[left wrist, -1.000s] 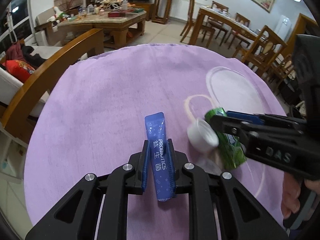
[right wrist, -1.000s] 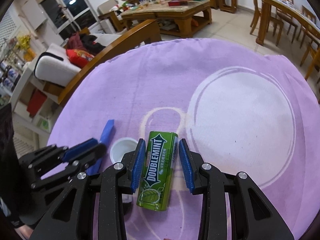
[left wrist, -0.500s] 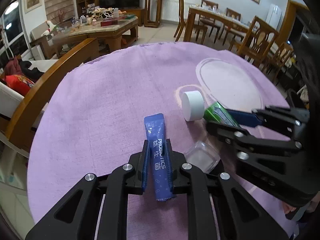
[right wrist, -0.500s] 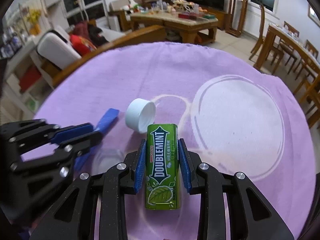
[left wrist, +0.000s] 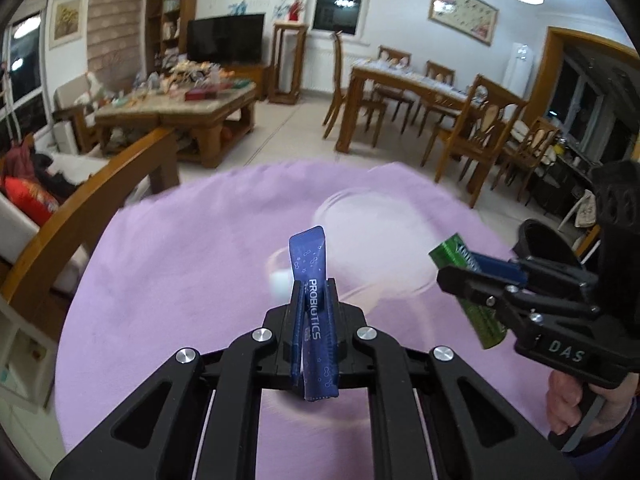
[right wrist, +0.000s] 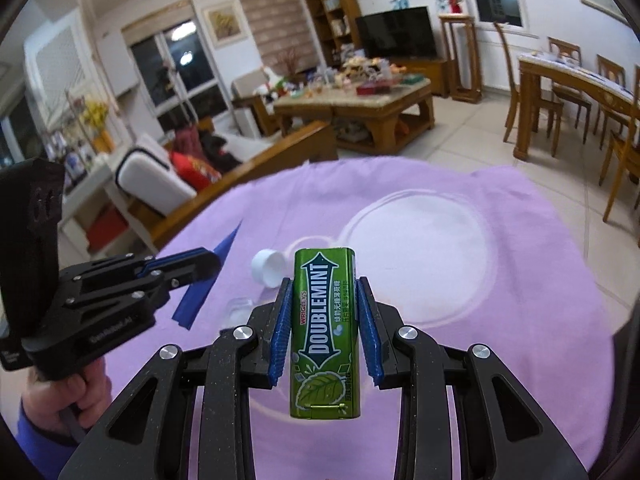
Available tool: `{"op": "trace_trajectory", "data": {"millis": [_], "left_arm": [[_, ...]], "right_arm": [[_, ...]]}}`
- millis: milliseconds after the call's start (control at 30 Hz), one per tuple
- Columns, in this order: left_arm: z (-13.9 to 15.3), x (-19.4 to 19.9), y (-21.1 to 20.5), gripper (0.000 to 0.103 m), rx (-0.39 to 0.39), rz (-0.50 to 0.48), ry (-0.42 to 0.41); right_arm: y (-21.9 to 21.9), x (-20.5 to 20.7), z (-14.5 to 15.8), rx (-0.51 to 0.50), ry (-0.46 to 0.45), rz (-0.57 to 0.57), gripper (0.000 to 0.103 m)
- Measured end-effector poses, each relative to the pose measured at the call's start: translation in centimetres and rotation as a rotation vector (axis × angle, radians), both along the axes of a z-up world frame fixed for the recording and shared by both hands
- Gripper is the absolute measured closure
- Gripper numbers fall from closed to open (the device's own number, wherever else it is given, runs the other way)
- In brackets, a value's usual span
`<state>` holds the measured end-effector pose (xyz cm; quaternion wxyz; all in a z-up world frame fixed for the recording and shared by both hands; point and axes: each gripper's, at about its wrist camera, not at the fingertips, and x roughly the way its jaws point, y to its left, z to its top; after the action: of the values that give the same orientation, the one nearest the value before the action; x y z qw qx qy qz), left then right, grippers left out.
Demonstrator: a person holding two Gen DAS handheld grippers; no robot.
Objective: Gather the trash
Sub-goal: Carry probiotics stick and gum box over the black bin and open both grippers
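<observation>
My left gripper [left wrist: 314, 292] is shut on a blue probiotics sachet [left wrist: 310, 272], held up off the purple cloth [left wrist: 180, 272]. My right gripper [right wrist: 324, 292] is shut on a green Doublemint gum tin [right wrist: 325, 332], also lifted above the cloth. In the right wrist view the left gripper [right wrist: 208, 264] with the sachet [right wrist: 208, 280] hangs at the left. In the left wrist view the right gripper [left wrist: 452, 276] carries the tin [left wrist: 480, 320] at the right. A white bottle cap [right wrist: 269, 266] and a small clear plastic piece [right wrist: 238, 306] lie on the cloth.
The purple cloth [right wrist: 520, 280] with a pale circle pattern covers a round table. A wooden chair back [left wrist: 80, 216] stands at the left edge. Beyond are a cluttered coffee table [left wrist: 176, 108] and a dining table [left wrist: 420, 88] with chairs. A hand [right wrist: 80, 396] grips the left handle.
Both grippers rose off the cloth with the sachet and the tin held. The views tilted up, showing more of the room. The white cap tipped and now lies farther below.
</observation>
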<state>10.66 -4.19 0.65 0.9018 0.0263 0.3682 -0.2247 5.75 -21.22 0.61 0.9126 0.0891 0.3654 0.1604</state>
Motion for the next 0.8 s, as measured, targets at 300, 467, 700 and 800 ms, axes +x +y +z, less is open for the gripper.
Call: {"op": "trace_trajectory", "data": {"millis": [300,467,700,800], "left_arm": [[1.7,-2.0,-11.2,0.093,-0.018,-0.174,-0.031],[1.4,-3.3,-17.7,0.093,-0.03,-0.283,-0.03],[0.1,-4.6,-26.0,0.093,-0.043,-0.401,0.001],[-0.8,-5.4,-28.9,0.093,-0.029,-0.443,0.022]], "right_arm": [[-13.0,-5.0,1.8,0.067,-0.064,-0.19,0.072],[-20.9,-8.6,1.7,0.082,-0.087,-0.32,0.072],[-31.1,-13.6,0.1,0.096,-0.09,-0.502,0.072],[-34.6,-15.3,-1.3,0.103,-0.078,-0.563,0.072]]}}
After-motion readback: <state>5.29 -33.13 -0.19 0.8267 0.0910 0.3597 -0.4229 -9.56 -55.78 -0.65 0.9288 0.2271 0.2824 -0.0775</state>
